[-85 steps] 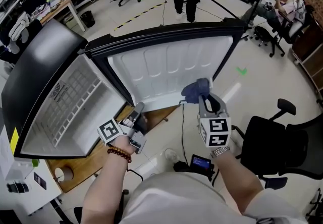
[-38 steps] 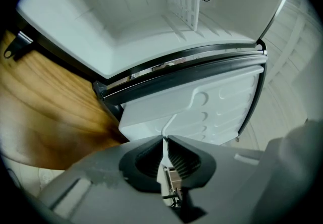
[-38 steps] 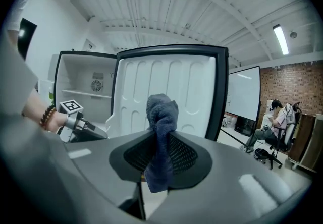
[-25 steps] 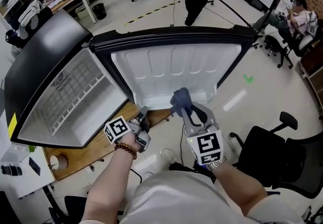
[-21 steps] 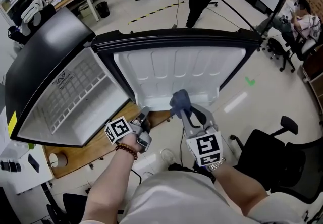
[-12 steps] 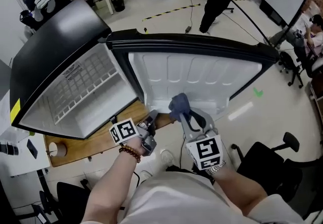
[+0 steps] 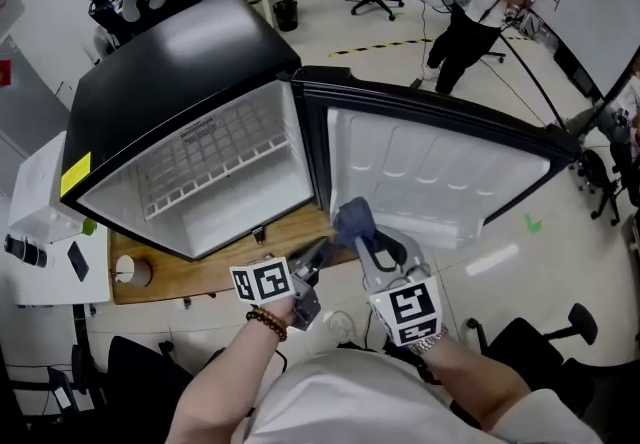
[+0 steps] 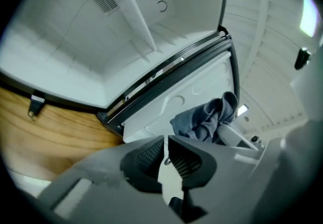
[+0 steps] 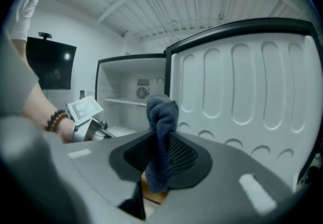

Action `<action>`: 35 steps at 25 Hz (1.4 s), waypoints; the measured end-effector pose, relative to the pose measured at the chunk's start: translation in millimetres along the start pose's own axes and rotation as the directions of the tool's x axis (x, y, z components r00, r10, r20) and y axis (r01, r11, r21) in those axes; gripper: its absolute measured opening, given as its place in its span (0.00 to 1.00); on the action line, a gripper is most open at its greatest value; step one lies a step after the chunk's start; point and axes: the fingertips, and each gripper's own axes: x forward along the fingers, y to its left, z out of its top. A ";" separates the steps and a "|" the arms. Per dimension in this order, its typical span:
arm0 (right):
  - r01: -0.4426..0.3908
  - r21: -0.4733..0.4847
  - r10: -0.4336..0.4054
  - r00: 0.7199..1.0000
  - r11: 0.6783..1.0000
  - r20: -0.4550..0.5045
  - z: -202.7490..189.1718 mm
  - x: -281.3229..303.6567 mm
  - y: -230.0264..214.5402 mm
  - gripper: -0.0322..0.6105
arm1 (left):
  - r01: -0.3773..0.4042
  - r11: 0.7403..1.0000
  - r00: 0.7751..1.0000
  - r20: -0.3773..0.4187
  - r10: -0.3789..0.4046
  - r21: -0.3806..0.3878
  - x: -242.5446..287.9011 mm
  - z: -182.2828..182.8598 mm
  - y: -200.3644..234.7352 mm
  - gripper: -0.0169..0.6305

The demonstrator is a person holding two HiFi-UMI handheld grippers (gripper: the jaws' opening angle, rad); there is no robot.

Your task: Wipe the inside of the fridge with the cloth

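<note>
**Cloth** (image 7: 352,218): blue-grey, bunched, pinched upright in the right claw (image 7: 358,232), with a loose tuft above the pads. Located outside the fridge (image 7: 185,57), just in front of its lower edge, near the hinge side of the open door (image 7: 430,167). Not yet touching any inner surface.

**Right claw:** clamped firmly on the fabric.

**Left claw** (image 8: 166,151): all but closed, nothing between the pads. Located just beside the cloth, also in front of the fridge.

**Fridge:** set on a wooden table (image 7: 185,277), with the door swung wide. White interior, bare apart from a wire shelf (image 7: 205,157).

**Step in hand, by judgement:** carrying the cloth into the compartment. Wiping apparently not begun.

**Handling notes:**
- Keep the grip tight.
- Lead with the loose tuft, not the hard pads.
- Press flat against the fridge floor and walls in overlapping strokes.
- Work over and under the shelf without snagging the wires.
- Keep the left claw clear of the fridge opening, or use it to steady the door.
</note>
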 end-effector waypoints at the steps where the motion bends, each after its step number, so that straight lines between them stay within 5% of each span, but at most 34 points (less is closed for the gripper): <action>1: -0.015 -0.006 0.015 1.000 1.000 0.005 3.4 1.7 9.7 0.17 | -0.017 0.999 1.000 0.007 0.016 0.036 -11.2 0.7 -0.6 0.07; 5: -0.077 -0.027 0.077 0.997 0.997 0.015 16.9 0.8 47.5 0.17 | -0.101 0.975 0.994 0.070 0.088 0.199 -60.3 9.3 -14.0 0.06; 8: -0.119 -0.050 0.120 0.993 0.992 0.023 22.9 0.1 75.5 0.17 | -0.186 0.930 0.977 0.156 0.142 0.317 -102.3 24.3 -24.2 0.03; 15: -0.170 -0.083 0.175 0.983 0.982 0.059 42.0 -5.4 136.4 0.17 | -0.340 0.774 0.929 0.319 0.188 0.534 -189.7 45.9 -56.7 0.03; 20: -0.193 -0.020 0.194 0.978 0.981 0.079 55.4 -16.7 159.3 0.17 | -0.418 0.653 0.900 0.387 0.201 0.632 -226.6 47.6 -87.6 0.03; 23: -0.193 -0.003 0.192 0.977 0.981 0.088 59.3 -27.2 170.9 0.17 | -0.438 0.603 0.891 0.409 0.195 0.667 -242.7 44.2 -104.3 0.03; 35: -0.178 -0.001 0.177 0.978 0.984 0.108 76.2 -54.2 191.6 0.17 | -0.458 0.575 0.881 0.430 0.196 0.677 -269.9 32.7 -125.6 0.03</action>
